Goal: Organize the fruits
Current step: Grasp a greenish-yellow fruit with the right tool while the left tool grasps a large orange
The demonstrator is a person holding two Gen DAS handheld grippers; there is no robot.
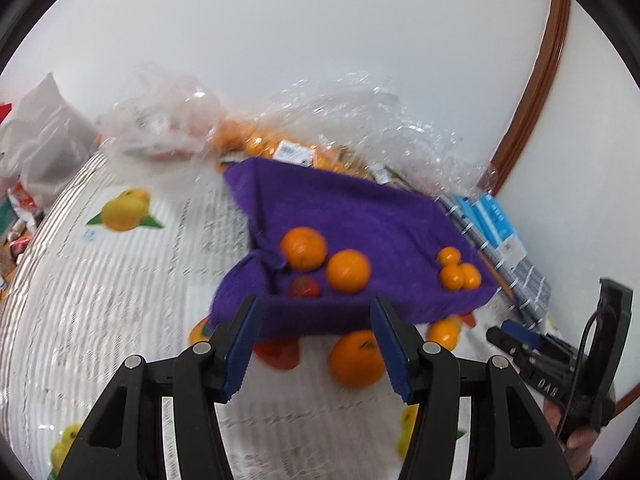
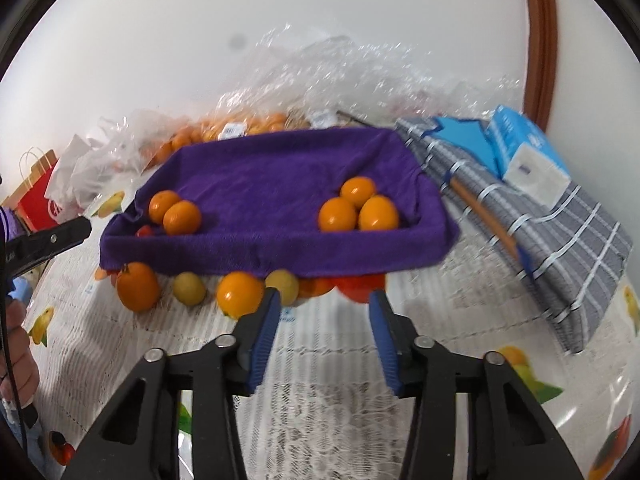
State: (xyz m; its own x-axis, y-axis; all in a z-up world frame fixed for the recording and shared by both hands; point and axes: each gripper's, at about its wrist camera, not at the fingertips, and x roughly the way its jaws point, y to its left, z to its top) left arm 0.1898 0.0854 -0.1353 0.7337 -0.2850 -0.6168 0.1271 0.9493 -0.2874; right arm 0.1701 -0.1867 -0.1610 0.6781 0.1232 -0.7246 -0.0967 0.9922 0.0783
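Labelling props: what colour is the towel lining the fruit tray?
Purple towel, clearest in the right wrist view.

My towel-lined tray (image 2: 276,248) sits mid-table. In it, three oranges (image 2: 358,210) cluster at the right and two oranges (image 2: 174,212) at the left, touching. Before its near wall, loose fruit (image 2: 240,294) lies in a row on the tablecloth (image 2: 320,400). Behind it are plastic bags (image 2: 320,80); to the right, a folded cloth (image 2: 540,248) carries a tissue pack (image 2: 528,160).

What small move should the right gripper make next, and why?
Probably ease the right gripper forward onto the red fruit at the purple-lined tray's front edge: its fingers are empty, and that fruit lies outside the tray, just ahead.
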